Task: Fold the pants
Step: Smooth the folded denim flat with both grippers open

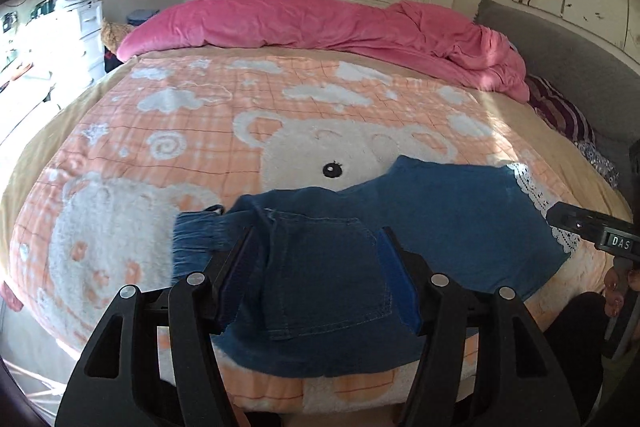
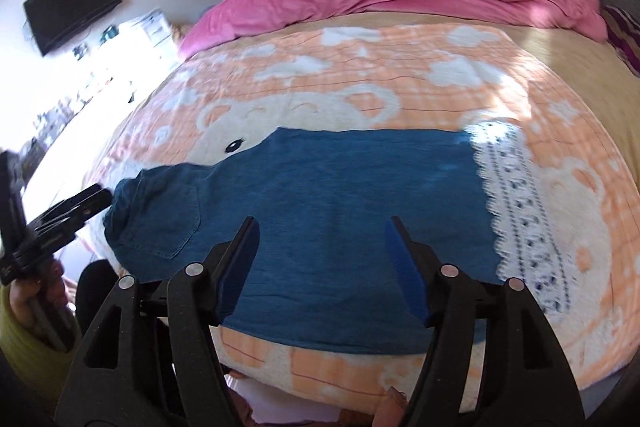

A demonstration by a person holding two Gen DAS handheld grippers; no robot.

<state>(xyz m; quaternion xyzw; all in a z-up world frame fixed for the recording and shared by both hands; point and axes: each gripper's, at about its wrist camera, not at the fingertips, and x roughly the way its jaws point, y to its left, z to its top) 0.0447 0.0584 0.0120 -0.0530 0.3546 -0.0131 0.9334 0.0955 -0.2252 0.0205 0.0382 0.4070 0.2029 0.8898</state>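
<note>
In the left wrist view, the pants (image 1: pixel 400 227) are seen as dark blue denim lying flat on the bed (image 1: pixel 200 131), on a peach blanket (image 1: pixel 168 115) printed with white bears and clouds. A gathered elastic waistband (image 1: pixel 200 239) is seen at the left end, a stitched patch pocket (image 1: pixel 332 287) beside it, and a white lace hem (image 1: pixel 536 199) at the right end. The garment's long axis is laid across the picture, waist to the left and hem to the right, near the front edge of the bed. The left tool (image 1: pixel 316 271) is held above the pocket with its blue-padded fingers spread apart; no cloth is pinched between them. The right tool (image 1: pixel 592 231) is seen at the right edge, near the lace; how its fingers stand cannot be told from here. A pink duvet (image 1: pixel 320 23) is bunched along the far side of the bed.

In the right wrist view, the pants (image 2: pixel 340 179) are shown as a broad blue panel, doubled over lengthwise as far as can be told, with the pocket (image 2: pixel 168 223) at the left and the wide lace band (image 2: pixel 524 211) at the right. The long axis again runs left to right. The right tool (image 2: pixel 320 259) is held over the middle of the fabric, its fingers spread and nothing gripped. The left tool (image 2: pixel 72 215) is seen at the left edge, just beside the waist end.
</note>
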